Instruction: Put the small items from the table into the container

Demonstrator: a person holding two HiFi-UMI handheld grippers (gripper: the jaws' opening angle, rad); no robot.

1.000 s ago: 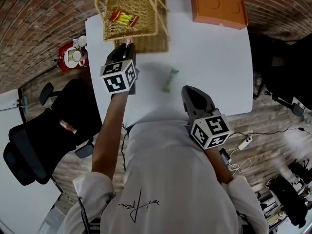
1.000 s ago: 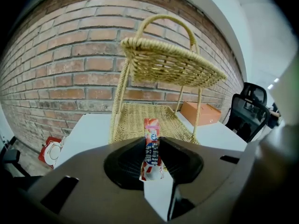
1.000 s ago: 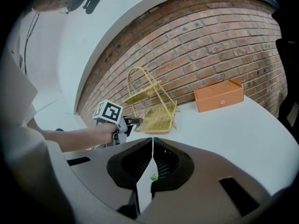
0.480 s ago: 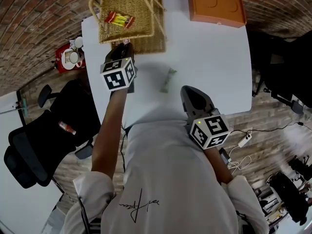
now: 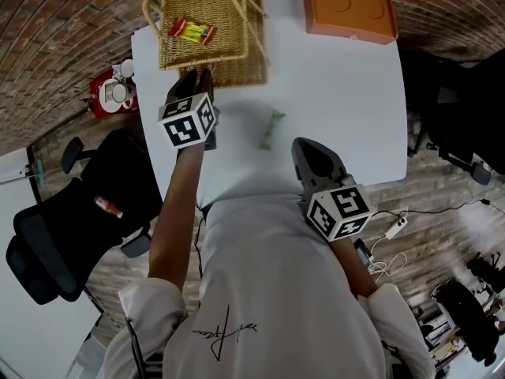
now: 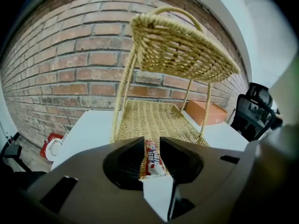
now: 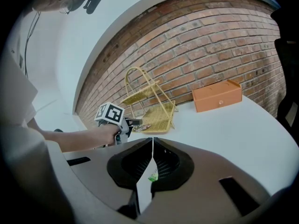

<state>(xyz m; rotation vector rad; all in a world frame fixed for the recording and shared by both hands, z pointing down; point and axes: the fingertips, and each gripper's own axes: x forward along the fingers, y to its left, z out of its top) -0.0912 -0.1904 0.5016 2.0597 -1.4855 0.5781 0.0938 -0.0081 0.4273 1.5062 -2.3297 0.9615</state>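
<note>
Right now I count three wrapped snacks, one basket, one orange box (image 5: 351, 14) and two claws. My left claw (image 5: 206, 75) grips the red-and-white snack (image 6: 152, 160) by its sides. The snack's long axis runs along the claw toward 12 o'clock, at the front edge of the basket (image 5: 237, 73). The red-and-yellow snack (image 5: 193, 30) lies on the upper shelf, roughly 9 to 3. The green snack (image 5: 273, 129) lies on the table (image 5: 347, 109), about 1 to 7. My right claw (image 7: 153, 143) is closed on nothing, at its 5 o'clock.
</note>
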